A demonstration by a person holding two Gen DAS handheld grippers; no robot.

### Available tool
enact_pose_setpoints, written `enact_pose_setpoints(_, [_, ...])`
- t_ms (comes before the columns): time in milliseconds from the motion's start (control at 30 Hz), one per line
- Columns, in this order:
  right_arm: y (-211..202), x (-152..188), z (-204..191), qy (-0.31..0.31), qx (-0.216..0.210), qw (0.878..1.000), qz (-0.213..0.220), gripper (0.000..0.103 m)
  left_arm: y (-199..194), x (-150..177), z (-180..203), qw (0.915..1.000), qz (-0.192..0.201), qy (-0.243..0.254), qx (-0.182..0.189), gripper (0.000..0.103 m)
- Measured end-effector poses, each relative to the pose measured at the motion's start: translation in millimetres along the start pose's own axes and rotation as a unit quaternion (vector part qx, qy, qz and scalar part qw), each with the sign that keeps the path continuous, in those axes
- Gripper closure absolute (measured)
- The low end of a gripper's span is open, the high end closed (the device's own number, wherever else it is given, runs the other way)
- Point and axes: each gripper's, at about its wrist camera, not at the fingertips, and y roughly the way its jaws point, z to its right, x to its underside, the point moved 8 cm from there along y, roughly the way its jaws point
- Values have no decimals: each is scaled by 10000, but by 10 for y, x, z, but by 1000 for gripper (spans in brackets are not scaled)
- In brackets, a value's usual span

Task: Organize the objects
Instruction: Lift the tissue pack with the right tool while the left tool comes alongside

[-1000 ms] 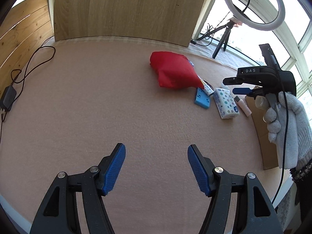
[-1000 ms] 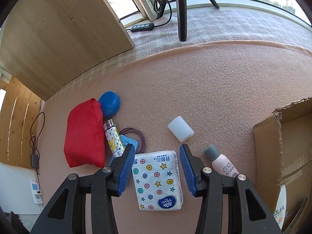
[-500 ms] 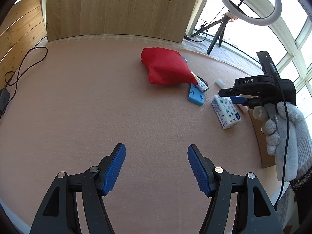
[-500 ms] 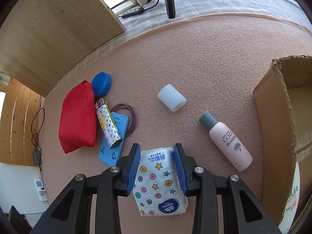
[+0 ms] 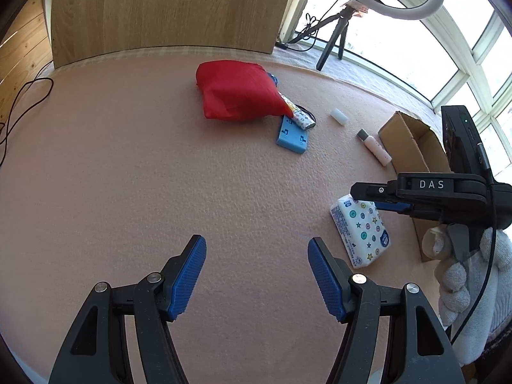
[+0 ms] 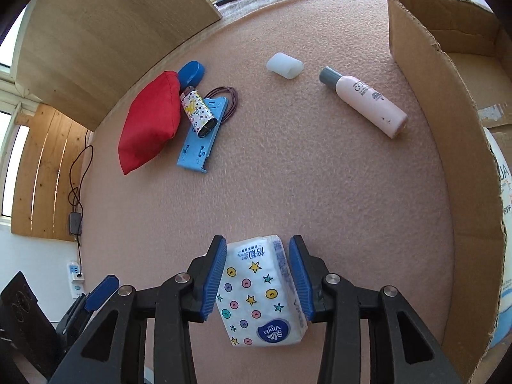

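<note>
Seemingly the sorting is under way, and the left wrist view shows why the left gripper (image 5: 256,275) waits: its blue pads stand wide apart over bare pink mat (image 5: 128,176), holding and touching nothing, well clear of the work on its right. From this view the right gripper (image 5: 368,196), carried in a gloved hand (image 5: 464,272), reaches in from the side and sits on the near end of the tissue pack (image 5: 360,228), which appears lifted just off the mat, though that is hard to tell. Beyond it lie a pink bottle (image 5: 376,145), a small white cap (image 5: 339,116), a blue plastic piece (image 5: 291,134) and a red pouch (image 5: 238,94), loosely scattered, which suggests they have not been sorted. The cardboard box (image 5: 412,140) stands open just beside the bottle, likely the place where the things are to go. Turning to the right wrist view, the right gripper (image 6: 257,275) is drawn in narrow, its two pads pressed against the long sides of the tissue pack (image 6: 259,294), so the soft wrapper bulges slightly between them. The pack points forward along the fingers, a hold that probably keeps it steady for a carry. The box wall (image 6: 448,128) rises close on the right, its opening near enough for a short move, while the bottle (image 6: 364,102) and cap (image 6: 284,65) lie further ahead on the mat.
</note>
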Motion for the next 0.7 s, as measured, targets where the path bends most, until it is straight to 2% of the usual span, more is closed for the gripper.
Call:
enact_pose_setpoints(67, [-51,77,-26,-278,85,9996,70,55,41,23,57,10000,-41,6,82,33])
enact_pose_setpoints(267, [-111,229,-47,-863,154,9961,-44,54,172,77,340,9990,-155,125,409,33])
enact_pose_setpoints(500, [-109,298,-21,-872,-126,9957,-277,54,340,187,794,9944,-381,387,911,33])
enact_pose_setpoints(700, [-46,349,-37,-844,-324,9948,-460,54,468,232,1004,9917,-493,510,1070,34])
